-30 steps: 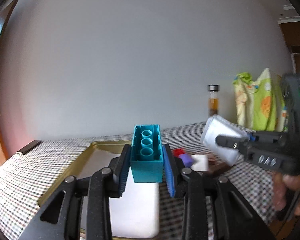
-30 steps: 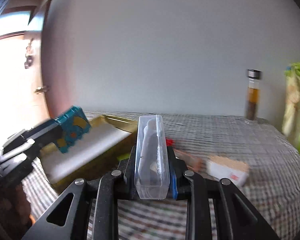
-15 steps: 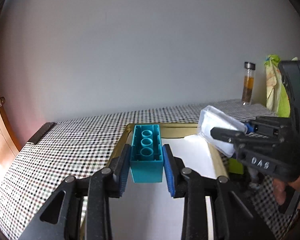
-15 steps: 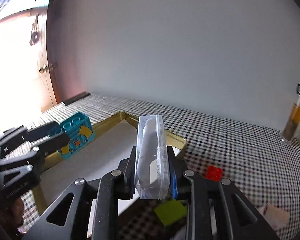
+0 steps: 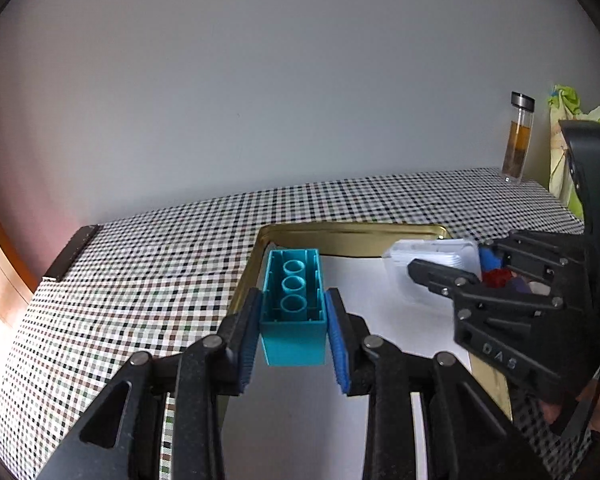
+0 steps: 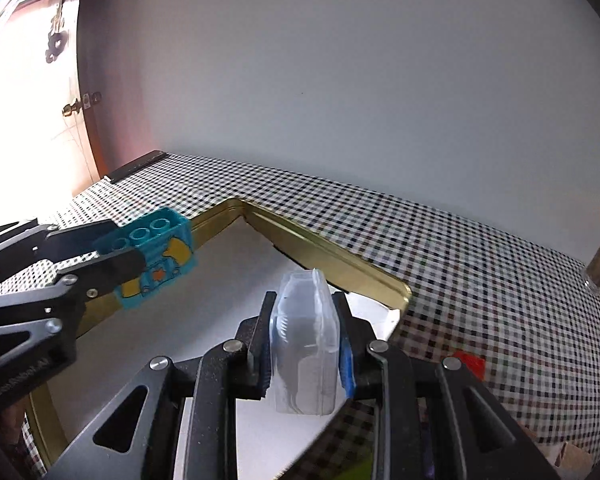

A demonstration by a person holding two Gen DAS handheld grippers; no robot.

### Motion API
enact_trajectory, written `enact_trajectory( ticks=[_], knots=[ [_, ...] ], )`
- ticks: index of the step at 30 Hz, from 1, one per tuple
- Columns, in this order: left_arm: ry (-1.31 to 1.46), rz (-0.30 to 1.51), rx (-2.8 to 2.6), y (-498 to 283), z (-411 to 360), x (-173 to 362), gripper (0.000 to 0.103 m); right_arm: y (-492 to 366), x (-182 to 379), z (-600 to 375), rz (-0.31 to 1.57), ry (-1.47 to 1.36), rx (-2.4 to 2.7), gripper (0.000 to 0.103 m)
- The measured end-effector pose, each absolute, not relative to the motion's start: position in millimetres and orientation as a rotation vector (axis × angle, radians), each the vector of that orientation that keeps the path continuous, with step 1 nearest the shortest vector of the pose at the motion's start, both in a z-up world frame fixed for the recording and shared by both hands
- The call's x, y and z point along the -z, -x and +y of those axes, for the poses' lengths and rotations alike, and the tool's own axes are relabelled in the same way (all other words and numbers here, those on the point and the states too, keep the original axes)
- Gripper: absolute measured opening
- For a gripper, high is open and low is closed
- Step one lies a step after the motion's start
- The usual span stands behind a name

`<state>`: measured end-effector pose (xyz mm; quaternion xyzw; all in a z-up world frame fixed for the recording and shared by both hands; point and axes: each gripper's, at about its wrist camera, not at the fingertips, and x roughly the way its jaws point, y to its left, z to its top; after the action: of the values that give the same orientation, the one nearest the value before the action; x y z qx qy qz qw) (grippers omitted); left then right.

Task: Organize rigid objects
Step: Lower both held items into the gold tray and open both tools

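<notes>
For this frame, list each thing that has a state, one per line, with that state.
Left gripper: shut on the teal plastic building brick.
Teal plastic building brick: held above the tray, hollow underside facing the camera.
Right gripper: shut on the clear plastic case.
Clear plastic case: closed, held on edge.
Gold metal tray: flat on the table, white-lined.
Glass bottle: upright, capped.

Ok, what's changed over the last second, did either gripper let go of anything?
No release. Both grippers swung from the loose items on the checked cloth to above the gold tray. The left gripper now holds the teal block over the tray's white liner near its left rim; the right gripper holds the clear plastic case over the tray's right part. Both grips look unchanged, and the glass bottle stayed put.
</notes>
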<state>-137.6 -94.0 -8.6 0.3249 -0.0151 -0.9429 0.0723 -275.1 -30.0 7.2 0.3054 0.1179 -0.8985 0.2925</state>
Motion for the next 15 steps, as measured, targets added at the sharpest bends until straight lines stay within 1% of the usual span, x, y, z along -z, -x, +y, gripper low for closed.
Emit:
enact_trajectory(
  ticks=[8, 10, 12, 13, 14, 15],
  knots=[
    [-0.984, -0.055, 2.814, 142.4, -95.3, 9.7, 0.031, 278.9, -9.2, -38.4, 0.259, -0.799, 2.356, 0.029],
    [-0.971, -0.039, 2.808, 142.0, -97.8, 9.0, 0.031, 278.9, -11.6, -36.1, 0.226, -0.799, 2.345, 0.036],
    [-0.951, -0.037, 2.803, 140.7, -99.0, 7.6, 0.038, 278.0, -15.0, -33.1, 0.203, -0.785, 2.347, 0.064],
    [-0.943, -0.034, 2.802, 139.2, -100.5, 7.4, 0.046, 276.9, -17.2, -30.7, 0.190, -0.771, 2.355, 0.069],
    [-0.936, -0.029, 2.799, 138.0, -101.3, 6.7, 0.052, 274.6, -20.3, -27.3, 0.172, -0.751, 2.364, 0.071],
    [-0.918, -0.031, 2.791, 135.5, -101.8, 5.4, 0.054, 271.5, -23.9, -21.7, 0.148, -0.733, 2.364, 0.071]
  ],
)
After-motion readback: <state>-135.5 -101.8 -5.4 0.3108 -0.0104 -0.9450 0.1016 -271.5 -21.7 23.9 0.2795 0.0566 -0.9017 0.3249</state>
